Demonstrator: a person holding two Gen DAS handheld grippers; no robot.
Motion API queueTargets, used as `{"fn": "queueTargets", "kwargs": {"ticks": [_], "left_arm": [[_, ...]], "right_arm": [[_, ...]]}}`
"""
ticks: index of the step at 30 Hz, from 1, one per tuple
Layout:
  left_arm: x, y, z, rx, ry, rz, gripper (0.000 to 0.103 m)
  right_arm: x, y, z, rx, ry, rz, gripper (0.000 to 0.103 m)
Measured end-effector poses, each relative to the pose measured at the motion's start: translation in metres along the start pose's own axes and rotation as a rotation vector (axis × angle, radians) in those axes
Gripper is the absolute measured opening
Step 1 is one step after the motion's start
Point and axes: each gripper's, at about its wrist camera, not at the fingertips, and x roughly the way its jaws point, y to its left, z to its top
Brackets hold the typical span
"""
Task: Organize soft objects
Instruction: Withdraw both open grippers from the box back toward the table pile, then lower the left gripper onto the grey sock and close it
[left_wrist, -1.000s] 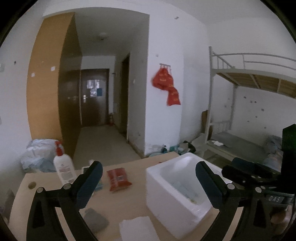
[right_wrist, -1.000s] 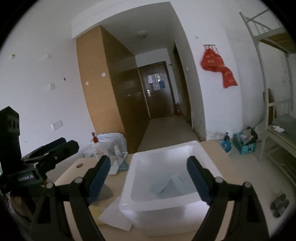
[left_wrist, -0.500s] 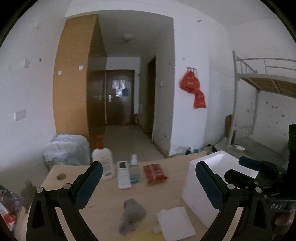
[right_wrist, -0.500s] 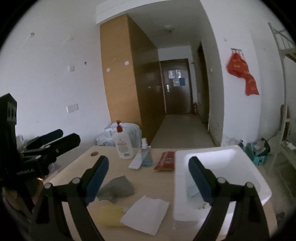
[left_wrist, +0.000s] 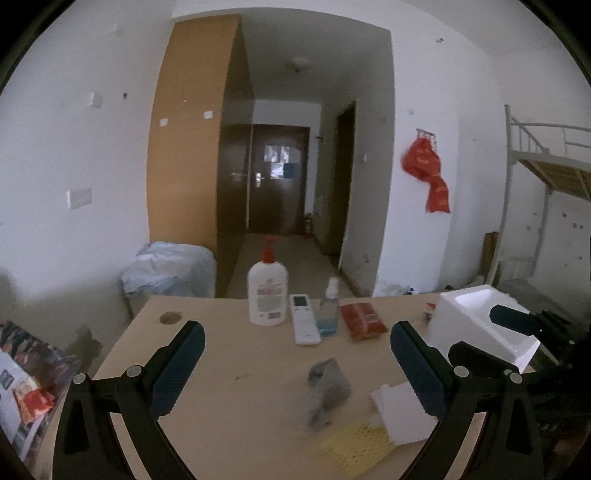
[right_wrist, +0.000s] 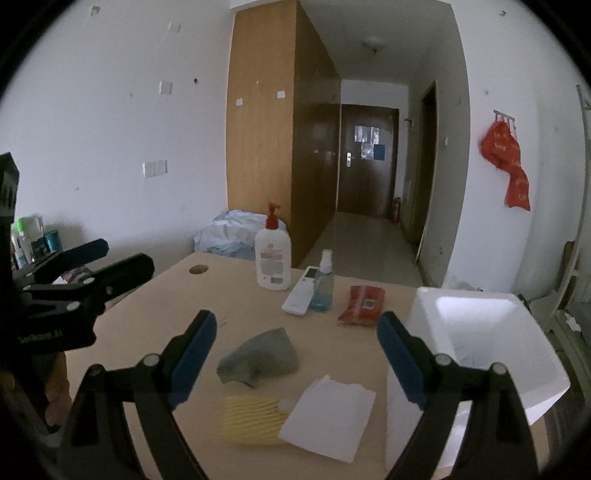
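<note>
A crumpled grey cloth (right_wrist: 260, 354) lies on the wooden table (right_wrist: 155, 317), with a yellow cloth (right_wrist: 251, 421) and a white folded tissue (right_wrist: 328, 417) just in front of it. The same grey cloth (left_wrist: 327, 387), yellow cloth (left_wrist: 354, 448) and tissue (left_wrist: 402, 413) show in the left wrist view. A white foam box (right_wrist: 484, 343) stands at the right, also in the left wrist view (left_wrist: 476, 325). My right gripper (right_wrist: 295, 354) is open and empty above the cloths. My left gripper (left_wrist: 295, 365) is open and empty, left of them.
A lotion pump bottle (right_wrist: 272, 254), a white remote (right_wrist: 298, 291), a blue spray bottle (right_wrist: 322, 284) and a red packet (right_wrist: 362, 301) stand along the table's far side. A cable hole (right_wrist: 198, 269) is at the far left. A bunk bed (left_wrist: 546, 173) is at the right.
Both grippers have swung left, away from the foam box. The cloths and tissue now sit in front of the right gripper. Both stay open.
</note>
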Motion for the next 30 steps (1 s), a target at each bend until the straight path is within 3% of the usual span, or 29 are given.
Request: {"fn": "queueTargets", "kwargs": {"ticks": [8,21,30], "left_arm": [[-0.007,0.018,-0.027,0.003,0.018,0.093,0.101],[-0.011,0.023,-0.053,-0.014,0.015,0.153,0.101],[0.003,0.022,-0.063,-0.021,0.06,0.12,0.101]], "right_arm": [[0.011,0.021,-0.012,0.004,0.029,-0.027,0.091],[0.016,0.019,-0.029,0.053,0.049,-0.054,0.091],[0.02,0.003,-0.04,0.073,0.082,-0.068,0.091]]}}
